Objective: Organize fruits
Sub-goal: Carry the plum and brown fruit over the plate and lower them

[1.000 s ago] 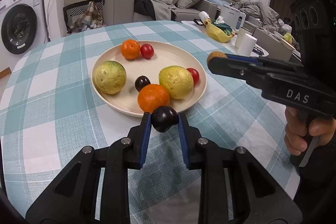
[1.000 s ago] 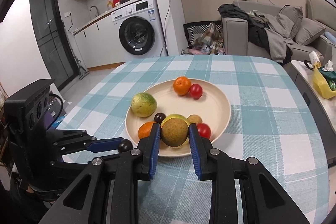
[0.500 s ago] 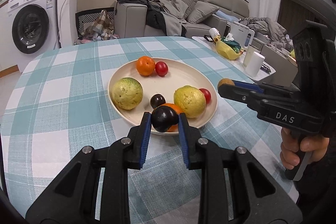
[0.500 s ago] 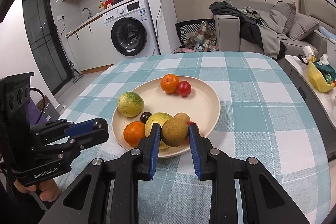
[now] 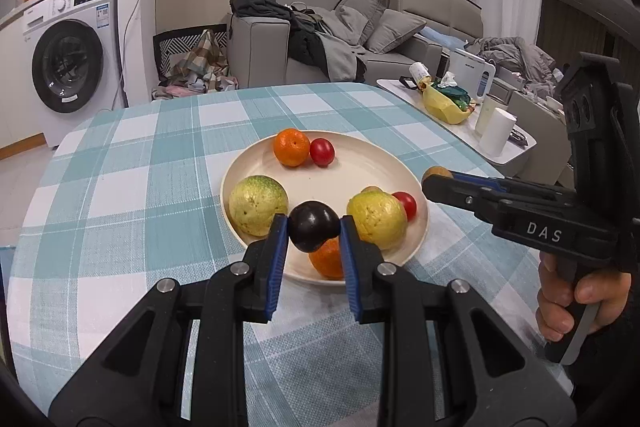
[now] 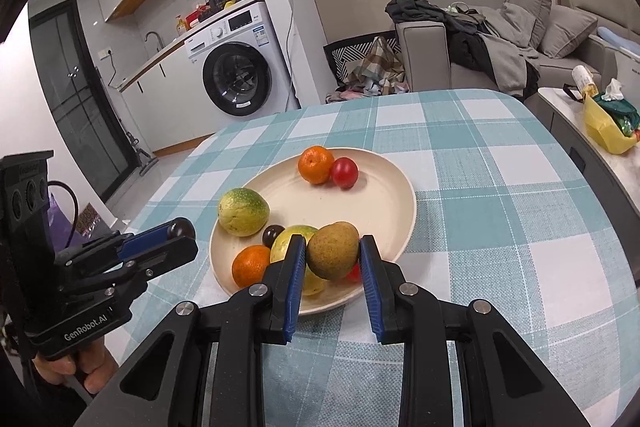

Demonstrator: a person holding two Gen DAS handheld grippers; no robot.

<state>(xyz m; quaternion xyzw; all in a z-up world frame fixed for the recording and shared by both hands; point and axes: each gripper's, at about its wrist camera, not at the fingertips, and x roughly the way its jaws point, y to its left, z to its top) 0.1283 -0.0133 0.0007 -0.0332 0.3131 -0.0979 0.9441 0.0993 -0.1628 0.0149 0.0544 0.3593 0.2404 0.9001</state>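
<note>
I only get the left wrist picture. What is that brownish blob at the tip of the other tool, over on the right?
Observer: A brown oval fruit, clamped between the fingers of the right gripper.
Visitor: And is the dark fruit in front of me the only one like it?
Observer: No. A second dark fruit lies on the plate, hidden from you behind the held dark fruit in the left gripper.
</note>
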